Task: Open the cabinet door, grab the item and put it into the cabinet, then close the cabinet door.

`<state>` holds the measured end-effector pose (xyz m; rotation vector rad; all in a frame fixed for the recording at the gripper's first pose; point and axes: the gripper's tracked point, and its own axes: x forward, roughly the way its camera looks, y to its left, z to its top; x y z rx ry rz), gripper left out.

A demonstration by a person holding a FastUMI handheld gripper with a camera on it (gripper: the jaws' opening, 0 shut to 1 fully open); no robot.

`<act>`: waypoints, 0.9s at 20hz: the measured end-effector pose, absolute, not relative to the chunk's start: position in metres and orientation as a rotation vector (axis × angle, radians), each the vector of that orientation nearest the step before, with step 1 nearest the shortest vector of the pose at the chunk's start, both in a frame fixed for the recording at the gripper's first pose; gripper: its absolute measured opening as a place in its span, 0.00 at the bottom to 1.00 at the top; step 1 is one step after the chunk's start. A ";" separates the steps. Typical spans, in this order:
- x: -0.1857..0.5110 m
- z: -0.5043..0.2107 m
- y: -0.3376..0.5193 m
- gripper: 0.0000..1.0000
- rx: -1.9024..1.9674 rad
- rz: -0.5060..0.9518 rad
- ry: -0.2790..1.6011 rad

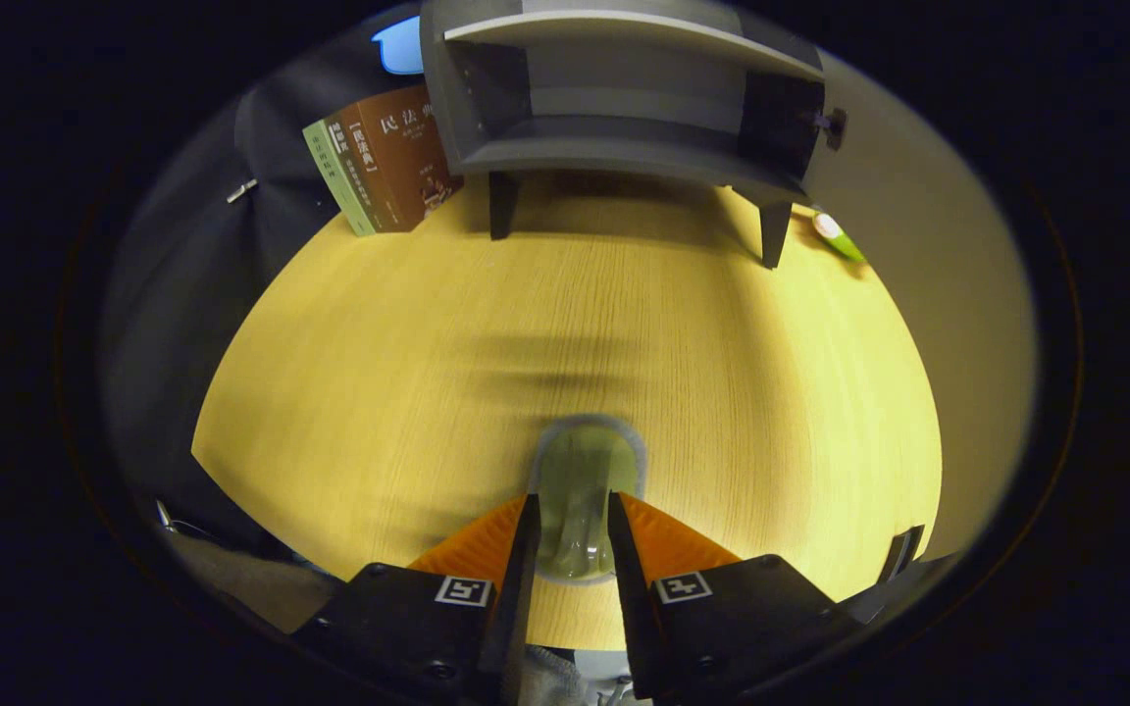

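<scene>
A small grey cabinet on dark legs stands at the far side of the wooden table, well beyond the fingers. Its door is swung open to the right, showing a bare shelf and floor inside. My gripper is shut on a green-grey cup-like item, which sits between the two fingers and pokes out ahead of them. The item hangs over the near part of the table, and its lower end is hidden between the fingers.
Two books, one green and one brown, lean against the cabinet's left side. A small green and white object lies on the table by the cabinet's right leg, under the open door. A blurred shadow crosses the table ahead of the item.
</scene>
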<state>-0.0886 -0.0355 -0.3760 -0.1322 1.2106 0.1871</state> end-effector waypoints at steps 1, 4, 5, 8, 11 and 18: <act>-0.090 -0.381 -0.037 0.45 -0.136 0.179 1.224; -0.098 -0.397 -0.043 0.46 -0.177 0.173 1.277; -0.096 -0.391 -0.045 0.46 -0.183 0.171 1.276; -0.092 -0.394 -0.046 0.25 -0.192 0.173 1.279; -0.094 -0.390 -0.050 0.15 -0.222 0.186 1.290; -0.037 -0.307 -0.052 0.15 -0.142 0.176 1.134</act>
